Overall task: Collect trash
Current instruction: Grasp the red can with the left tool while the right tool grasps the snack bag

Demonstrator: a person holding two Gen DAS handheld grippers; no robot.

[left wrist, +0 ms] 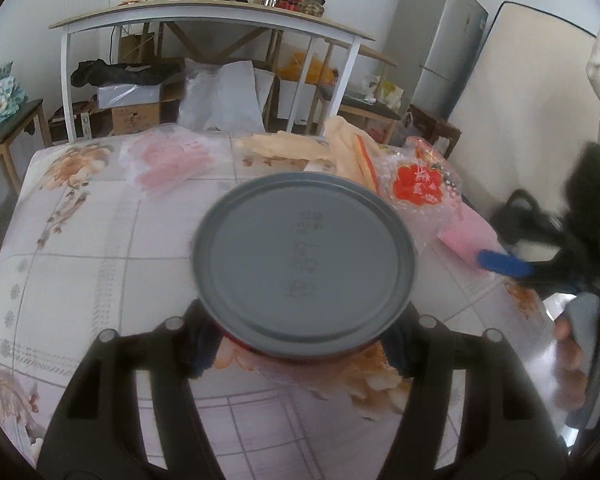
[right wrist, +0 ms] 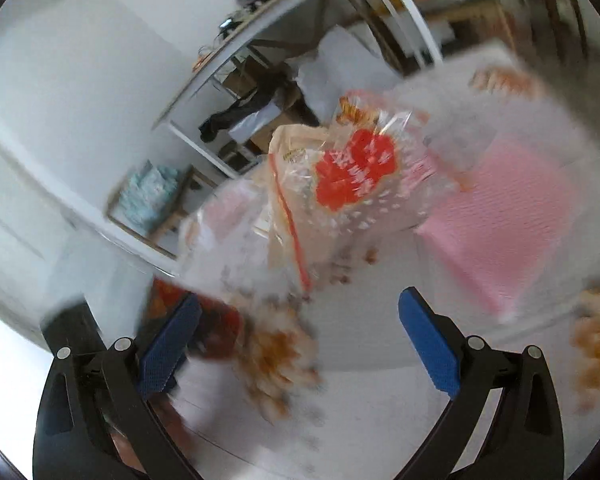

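My left gripper (left wrist: 300, 340) is shut on a round red container with a grey lid (left wrist: 304, 260), held above the floral table (left wrist: 100, 248). My right gripper (right wrist: 298, 332) is open and empty; its blue finger (left wrist: 504, 263) shows at the right of the left wrist view, next to a pink foam sheet (left wrist: 470, 232). Ahead of it lie a clear bag with a red flower print (right wrist: 354, 172), a beige bag with a red strip (right wrist: 292, 216) and the pink foam sheet (right wrist: 508, 216). The right wrist view is blurred by motion.
A pink-printed clear bag (left wrist: 164, 160) and beige wrapping (left wrist: 292, 148) lie at the table's far edge. Behind stand a white-legged shelf table (left wrist: 204, 24) with boxes under it, and a grey fridge (left wrist: 440, 40) at the right.
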